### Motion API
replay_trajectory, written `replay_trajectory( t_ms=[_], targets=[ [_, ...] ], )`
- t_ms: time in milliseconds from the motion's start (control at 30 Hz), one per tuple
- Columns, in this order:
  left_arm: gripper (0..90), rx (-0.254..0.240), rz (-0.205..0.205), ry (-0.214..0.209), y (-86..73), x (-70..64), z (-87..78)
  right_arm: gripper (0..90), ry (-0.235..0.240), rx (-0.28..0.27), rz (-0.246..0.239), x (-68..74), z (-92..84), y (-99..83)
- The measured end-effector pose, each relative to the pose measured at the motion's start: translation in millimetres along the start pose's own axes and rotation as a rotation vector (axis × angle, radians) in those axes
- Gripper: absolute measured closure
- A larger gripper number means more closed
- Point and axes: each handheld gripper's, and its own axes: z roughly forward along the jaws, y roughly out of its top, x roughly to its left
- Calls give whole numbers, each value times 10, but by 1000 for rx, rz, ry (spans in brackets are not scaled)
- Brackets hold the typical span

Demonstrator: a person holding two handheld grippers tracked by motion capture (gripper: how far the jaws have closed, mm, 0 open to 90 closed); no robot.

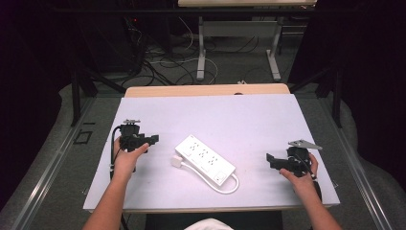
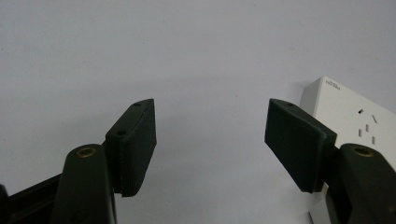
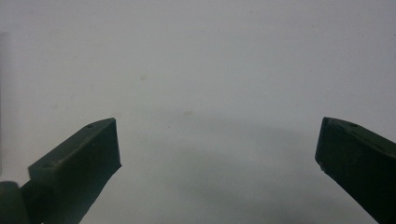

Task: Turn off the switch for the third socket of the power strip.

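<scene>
grey floor (image 1: 57, 158), tangled cables (image 1: 163, 62), dark surroundings

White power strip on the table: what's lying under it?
The white power strip lies flat on the pale sheet covering the table; its cord loops beside it. Its underside is hidden.

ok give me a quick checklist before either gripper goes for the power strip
1. Left gripper open with nothing between the jaws: ok.
2. Right gripper open and empty, jaws set wide: ok.
3. Power strip lying flat on the white table cover, sockets facing up, apart from both grippers: ok.
4. Plug resting on the cover by the strip's left side, not pushed into a socket: ok.
5. Cord looping off the strip's near end, away from both hands: ok.
6. Switch position on the strip: cannot tell, too small in the high view.
</scene>
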Motion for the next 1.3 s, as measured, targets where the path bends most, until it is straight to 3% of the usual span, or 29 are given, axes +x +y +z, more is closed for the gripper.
replay_trajectory(
  t_ms=[67,200,300,367,433,767,867,1067,1100,1300],
  targets=[
    [272,16,18,22,-13,23,-3,0,1,-1,0,1,0,-1],
    [269,23,10,18,-48,80,-19,0,-2,-1,1,1,-5,-1],
    [220,-2,-9,42,-82,120,-13,0,-3,0,-1,-4,-8,-2],
    [157,-20,2,68,-102,173,-15,0,-3,0,2,3,-7,-1],
    [159,-31,-8,83,-116,203,-17,0,-2,-1,2,4,-6,-1],
    [2,-101,-75,63,-168,363,-82,0,3,-1,0,2,-7,1],
    [2,-106,-86,67,-189,404,-102,0,1,-4,-3,-2,-10,1],
    [2,-122,-79,62,-242,465,-158,0,3,-6,-7,-11,-12,3],
    [2,-145,-85,62,-256,463,-158,0,3,-6,-7,-9,-11,3],
    [2,-161,-48,61,-367,447,-197,0,0,0,0,-4,-6,-2]
  ],
)
